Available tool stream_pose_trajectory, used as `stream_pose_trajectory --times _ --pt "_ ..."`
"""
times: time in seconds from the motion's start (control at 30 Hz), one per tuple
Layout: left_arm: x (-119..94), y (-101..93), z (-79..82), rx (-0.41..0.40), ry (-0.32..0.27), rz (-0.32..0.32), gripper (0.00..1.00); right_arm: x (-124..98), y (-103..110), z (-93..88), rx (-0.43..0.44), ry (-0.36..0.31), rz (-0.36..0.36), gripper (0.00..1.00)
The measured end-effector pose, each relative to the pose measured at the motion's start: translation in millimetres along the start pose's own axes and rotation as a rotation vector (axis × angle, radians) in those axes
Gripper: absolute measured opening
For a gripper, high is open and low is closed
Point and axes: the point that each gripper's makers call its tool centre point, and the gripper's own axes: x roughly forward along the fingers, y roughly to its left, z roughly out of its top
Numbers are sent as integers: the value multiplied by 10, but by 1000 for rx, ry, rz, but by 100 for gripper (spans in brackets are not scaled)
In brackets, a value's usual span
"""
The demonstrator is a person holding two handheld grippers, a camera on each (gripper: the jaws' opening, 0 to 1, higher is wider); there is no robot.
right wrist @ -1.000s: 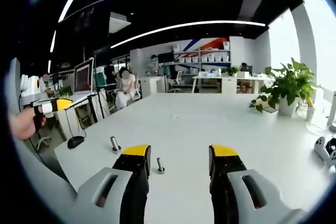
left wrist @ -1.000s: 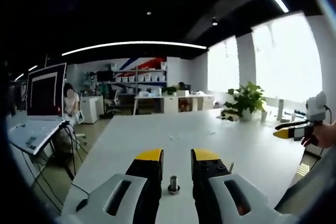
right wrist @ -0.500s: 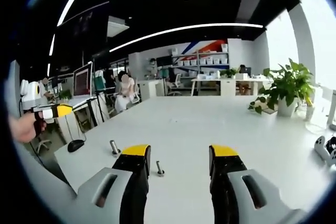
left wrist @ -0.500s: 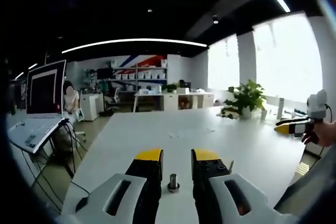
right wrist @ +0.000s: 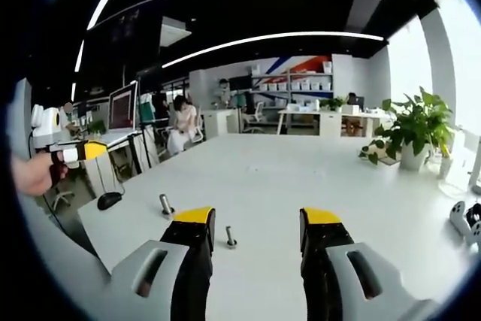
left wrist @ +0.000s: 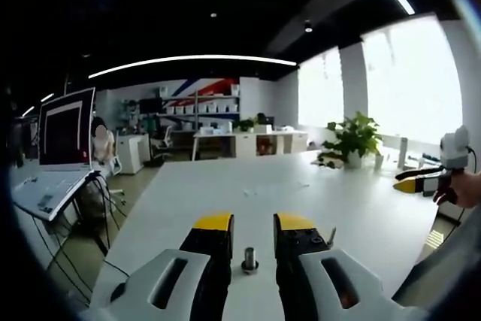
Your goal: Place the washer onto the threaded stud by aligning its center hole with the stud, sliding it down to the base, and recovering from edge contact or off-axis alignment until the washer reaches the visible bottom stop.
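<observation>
My left hand-held gripper hangs low over the white table, jaws spread and holding nothing. Between its yellow tips stands an upright stud on a ring-like base that rests on the table; I cannot tell whether that ring is the washer or part of the stud. A second thin pin leans just right of the right jaw. At the far right edge my right hand holds the other gripper, well apart from the stud. In the right gripper view, my right hand-held gripper is also spread wide and empty above the table. A thin stud stands on a small base just inside the left jaw tip, not touched. A thicker stud stands farther left, near the table edge, with a black mouse beyond it. My left hand with its gripper shows at the left edge. A potted plant sits on the far right of the table, a monitor off the left side.
</observation>
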Motion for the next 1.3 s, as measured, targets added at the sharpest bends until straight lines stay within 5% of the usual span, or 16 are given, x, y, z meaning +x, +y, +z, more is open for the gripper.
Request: stream_pose_trajectory --times 0.9,1.3 --pt "24 -26 -24 3 8 -8 19 -10 -29 119 4 -49 -7 48" --pt "36 -75 -79 -5 29 -29 19 0 4 58 -25 -22 -5 48"
